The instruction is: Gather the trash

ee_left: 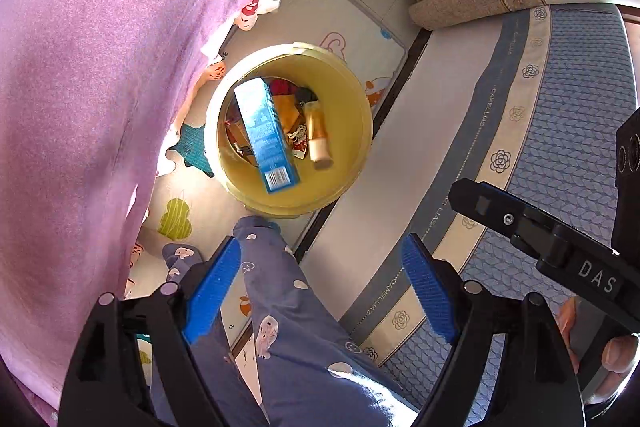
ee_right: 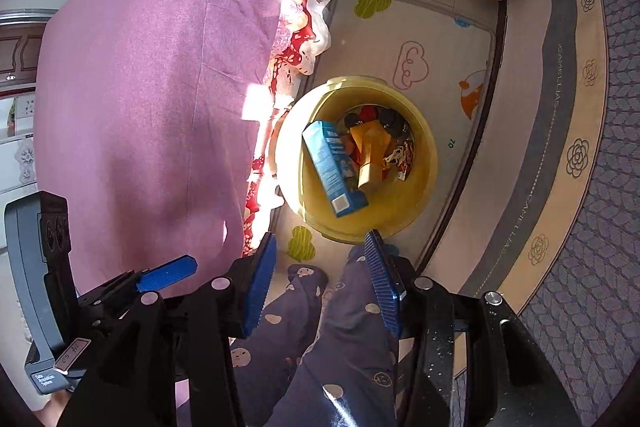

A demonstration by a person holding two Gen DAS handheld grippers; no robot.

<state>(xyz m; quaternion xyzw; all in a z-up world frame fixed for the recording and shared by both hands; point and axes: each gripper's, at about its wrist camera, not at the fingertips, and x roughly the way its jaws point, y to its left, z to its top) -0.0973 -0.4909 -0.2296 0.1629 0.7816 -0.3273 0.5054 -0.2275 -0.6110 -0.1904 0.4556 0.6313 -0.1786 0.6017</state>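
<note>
Two tools are hanging open and empty above my round yellow plastic bin (ee_left: 352, 115): my left tool (ee_left: 324, 291) and my right tool (ee_right: 324, 279). I am seeing the long blue cardboard box (ee_left: 266, 135) leaning inside it, beside a beige bottle (ee_left: 318, 135).

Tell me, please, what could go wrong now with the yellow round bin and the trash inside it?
1. The long blue cardboard box leans on the yellow round plastic bin's wall, its end near the rim; it may block later trash or tip out.
2. The person's leg in blue patterned trousers stands close to the bin and might knock it.
3. Both the left gripper and right gripper are open and empty.
</note>
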